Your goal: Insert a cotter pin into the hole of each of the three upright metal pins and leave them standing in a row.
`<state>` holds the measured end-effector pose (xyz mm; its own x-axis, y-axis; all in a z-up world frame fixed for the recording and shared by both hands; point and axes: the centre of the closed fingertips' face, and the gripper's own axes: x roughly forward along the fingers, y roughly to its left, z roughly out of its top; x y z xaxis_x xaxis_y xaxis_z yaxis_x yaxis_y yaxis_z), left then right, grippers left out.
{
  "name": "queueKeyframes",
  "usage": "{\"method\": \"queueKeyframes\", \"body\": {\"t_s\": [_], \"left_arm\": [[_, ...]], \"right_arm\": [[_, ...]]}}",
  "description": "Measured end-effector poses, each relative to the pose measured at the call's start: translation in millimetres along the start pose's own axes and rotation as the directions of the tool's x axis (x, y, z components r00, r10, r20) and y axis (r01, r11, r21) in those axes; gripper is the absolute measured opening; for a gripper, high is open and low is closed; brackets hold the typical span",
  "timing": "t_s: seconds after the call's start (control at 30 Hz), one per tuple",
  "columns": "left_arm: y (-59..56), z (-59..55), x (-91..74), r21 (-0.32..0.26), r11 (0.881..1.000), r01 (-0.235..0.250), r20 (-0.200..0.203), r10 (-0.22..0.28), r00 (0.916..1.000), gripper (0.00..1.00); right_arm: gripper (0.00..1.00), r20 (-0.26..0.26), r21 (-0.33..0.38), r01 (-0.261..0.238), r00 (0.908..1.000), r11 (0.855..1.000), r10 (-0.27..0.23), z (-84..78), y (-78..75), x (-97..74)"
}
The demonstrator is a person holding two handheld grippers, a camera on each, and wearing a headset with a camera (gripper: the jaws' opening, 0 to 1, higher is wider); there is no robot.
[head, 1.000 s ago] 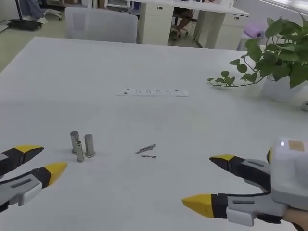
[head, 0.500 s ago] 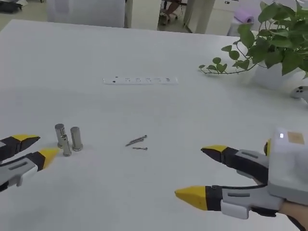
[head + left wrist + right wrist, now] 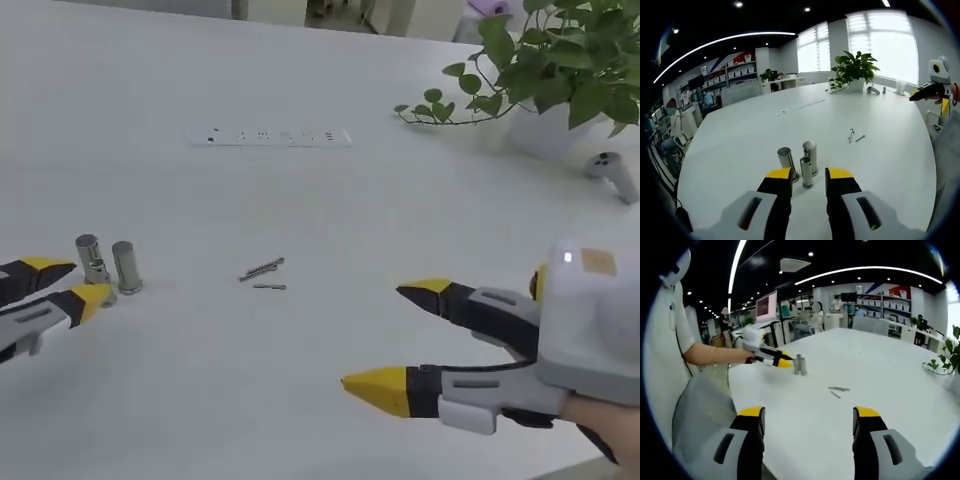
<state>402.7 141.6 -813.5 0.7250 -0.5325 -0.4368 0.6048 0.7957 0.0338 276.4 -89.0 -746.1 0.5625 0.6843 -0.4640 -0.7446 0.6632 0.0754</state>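
Metal pins point(image 3: 125, 265) stand clustered beside the parted left tool point(image 3: 86, 280); right tool point(image 3: 372, 336) also parted.

The left gripper point(image 3: 80, 280) is cut off by the head view's left edge just behind its fingers point(image 3: 88, 297). Of the three metal pins point(image 3: 124, 266), the shortest has its foot hidden behind the lower finger, and whether the two touch cannot be told. The pins' cross holes are too small to make out. The cotter pins point(image 3: 262, 270) are thin slivers on the counter point(image 3: 300, 400), too small to count surely. The right gripper point(image 3: 375, 336) runs off the right edge. The plant point(image 3: 560, 60) is cropped at the top and right. In the right gripper view the pins blur into one grey cluster.
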Motion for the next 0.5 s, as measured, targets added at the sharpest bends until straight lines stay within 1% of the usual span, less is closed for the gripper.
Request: {"method": "queueKeyframes", "body": {"t_s": [0.13, 0.3, 0.37, 0.5], "left_arm": [[1.7, -3.1, 8.8, -0.02, 1.0, 0.01, 0.002, -0.01, 0.9999, 0.22], [4.5, -5.3, 17.4, -0.012, 1.0, 0.019, 0.001, -0.019, 0.9998, 0.17], [4.5, -7.4, 20.1, 0.007, 1.0, 0.023, -0.008, -0.023, 0.9997, 0.16], [5.0, -11.5, 22.6, 0.005, 1.0, 0.029, -0.017, -0.029, 0.9994, 0.15]], "right_arm": [[0.71, -0.005, -0.009, 0.002, 1.0, 1.0, -0.002, 0.5, -0.9, 1.3], [0.7, -0.007, -0.003, 0.002, 1.0, 1.0, -0.002, 0.2, -3.7, 4.0], [0.7, -0.01, -0.005, 0.007, 0.9999, 1.0, -0.007, -1.0, -5.2, 4.6], [0.69, -0.014, 0.002, 0.008, 0.9999, 1.0, -0.007, -3.1, -6.9, 6.3]]}}
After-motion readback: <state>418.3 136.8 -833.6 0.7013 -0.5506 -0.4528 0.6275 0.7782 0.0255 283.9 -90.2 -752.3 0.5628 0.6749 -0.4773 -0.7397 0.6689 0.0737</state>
